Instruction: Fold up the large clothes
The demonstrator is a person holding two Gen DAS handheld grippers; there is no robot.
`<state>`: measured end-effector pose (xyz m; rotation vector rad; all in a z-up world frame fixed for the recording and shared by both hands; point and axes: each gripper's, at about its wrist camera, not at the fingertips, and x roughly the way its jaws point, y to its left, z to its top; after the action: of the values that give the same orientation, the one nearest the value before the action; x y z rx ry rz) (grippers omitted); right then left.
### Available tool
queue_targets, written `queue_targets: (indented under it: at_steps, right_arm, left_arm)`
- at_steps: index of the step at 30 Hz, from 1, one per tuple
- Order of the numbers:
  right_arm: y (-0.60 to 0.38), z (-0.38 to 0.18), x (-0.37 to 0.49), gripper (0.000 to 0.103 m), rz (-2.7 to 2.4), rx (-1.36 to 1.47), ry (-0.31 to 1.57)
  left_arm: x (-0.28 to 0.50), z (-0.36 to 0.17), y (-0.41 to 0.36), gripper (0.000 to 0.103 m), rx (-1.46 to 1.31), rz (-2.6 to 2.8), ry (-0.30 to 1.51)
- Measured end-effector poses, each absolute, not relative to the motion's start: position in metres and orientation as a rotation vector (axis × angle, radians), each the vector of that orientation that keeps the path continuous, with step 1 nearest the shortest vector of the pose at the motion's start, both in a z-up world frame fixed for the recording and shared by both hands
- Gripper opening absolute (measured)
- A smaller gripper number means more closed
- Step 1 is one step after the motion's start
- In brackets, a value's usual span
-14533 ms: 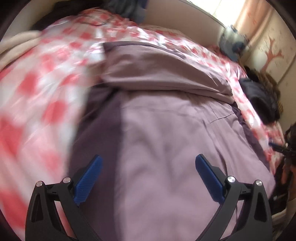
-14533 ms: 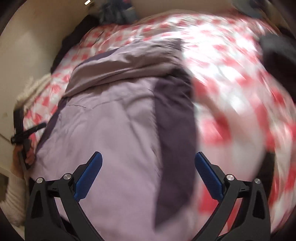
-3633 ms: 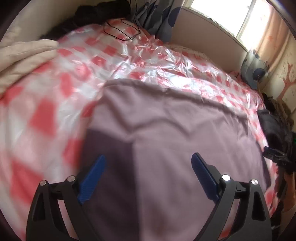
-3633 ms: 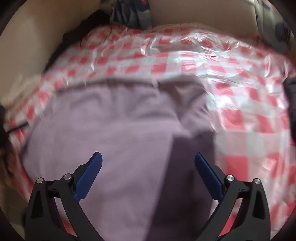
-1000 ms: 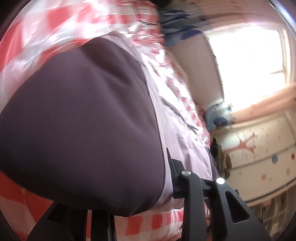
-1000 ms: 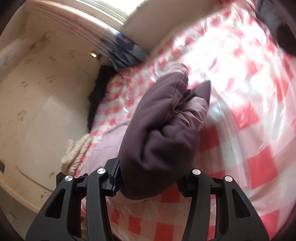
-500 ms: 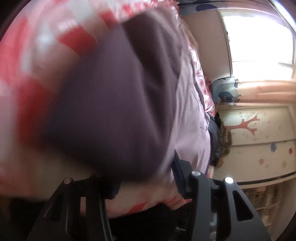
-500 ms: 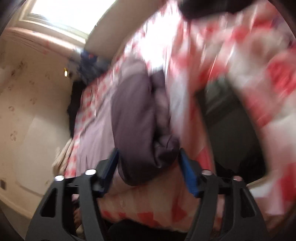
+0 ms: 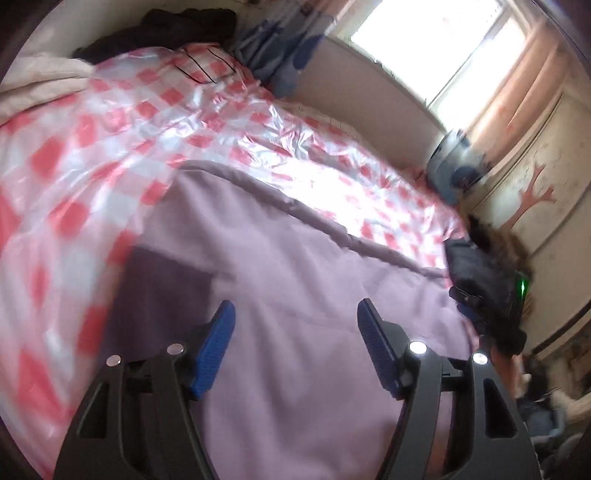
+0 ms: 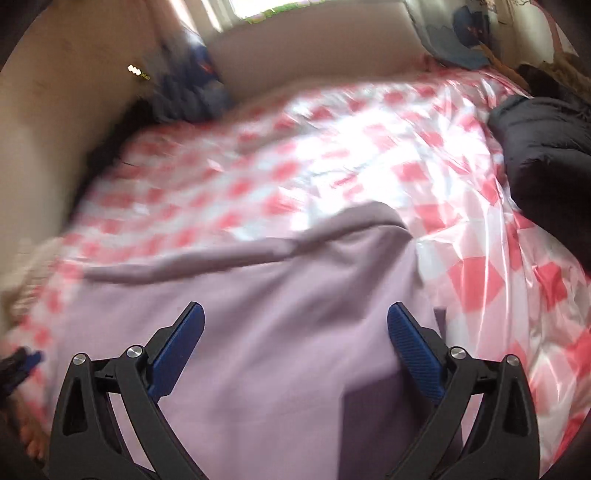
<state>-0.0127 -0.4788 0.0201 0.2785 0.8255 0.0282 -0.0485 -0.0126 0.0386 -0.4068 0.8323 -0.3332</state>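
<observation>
A large lilac garment [image 9: 295, 266] lies folded flat on the bed's red-and-white checked plastic sheet [image 9: 92, 147], with a darker purple panel [image 9: 159, 295] at its near left corner. My left gripper [image 9: 295, 325] hovers over its near part; its jaws are opening and nothing is between them. In the right wrist view the same lilac garment [image 10: 277, 302] spreads below my right gripper [image 10: 295, 325], whose jaws are opening wide with nothing between the blue pads [image 10: 413, 350]. A dark purple panel [image 10: 391, 406] shows at its near right corner.
A black garment [image 10: 546, 162] lies on the bed's right side, also seen as a black garment [image 9: 476, 269] from the left. A beige blanket [image 9: 40, 85] is at the far left, dark clothes [image 9: 177, 26] and blue fabric [image 9: 280, 55] by the headboard wall. Window [image 9: 424, 48] behind.
Both grippers have let go of the bunched purple cloth they held and pulled back. The garment now lies flat on the bed, and both sets of jaws have spread apart.
</observation>
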Motion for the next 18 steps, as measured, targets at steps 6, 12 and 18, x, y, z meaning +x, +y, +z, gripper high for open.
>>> queue_targets:
  at_steps: [6, 12, 18]
  right_arm:
    - [-0.497, -0.05, 0.026, 0.097, -0.01, 0.34, 0.968]
    - [-0.467, 0.008, -0.001, 0.097, 0.034, 0.265, 0.82]
    - [-0.36, 0.019, 0.04, 0.097, 0.182, 0.07, 0.867]
  left_arm:
    - [-0.009, -0.004, -0.051, 0.066, -0.258, -0.267, 0.844]
    - [-0.026, 0.019, -0.06, 0.067, -0.188, -0.236, 0.809]
    - [-0.051, 0.025, -0.053, 0.067, -0.15, -0.21, 0.784]
